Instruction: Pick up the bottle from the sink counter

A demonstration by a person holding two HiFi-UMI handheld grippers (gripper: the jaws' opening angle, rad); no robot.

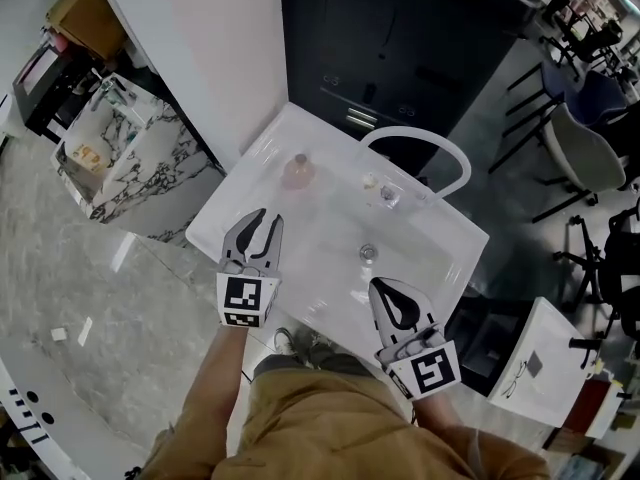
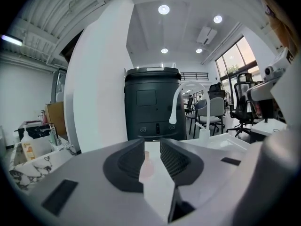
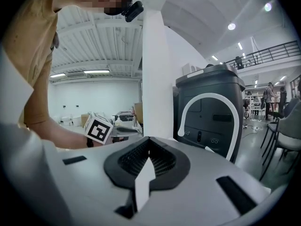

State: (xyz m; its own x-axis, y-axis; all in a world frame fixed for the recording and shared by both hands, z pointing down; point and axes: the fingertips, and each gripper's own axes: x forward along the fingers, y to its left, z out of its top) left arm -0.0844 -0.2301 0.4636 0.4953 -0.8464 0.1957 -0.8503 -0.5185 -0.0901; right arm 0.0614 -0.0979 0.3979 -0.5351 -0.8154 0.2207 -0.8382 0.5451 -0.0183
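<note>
A small pinkish clear bottle (image 1: 298, 171) stands upright on the white sink counter (image 1: 232, 211), at the basin's far left. My left gripper (image 1: 263, 217) hovers over the counter's near left part, short of the bottle and pointed toward it. In the left gripper view the bottle (image 2: 146, 166) shows through the gap of the left gripper (image 2: 151, 142), well beyond the tips; the jaws stand apart with nothing between them. My right gripper (image 1: 386, 286) hangs over the basin's near edge. In its own view the right gripper (image 3: 149, 139) has its tips together and holds nothing.
A white arched faucet (image 1: 441, 151) rises at the basin's back, with a small clear item (image 1: 388, 195) near its base and a drain (image 1: 369, 253) in the basin. A dark cabinet (image 1: 400, 48) stands behind. A marble-patterned unit (image 1: 135, 163) is left, chairs (image 1: 590, 148) right.
</note>
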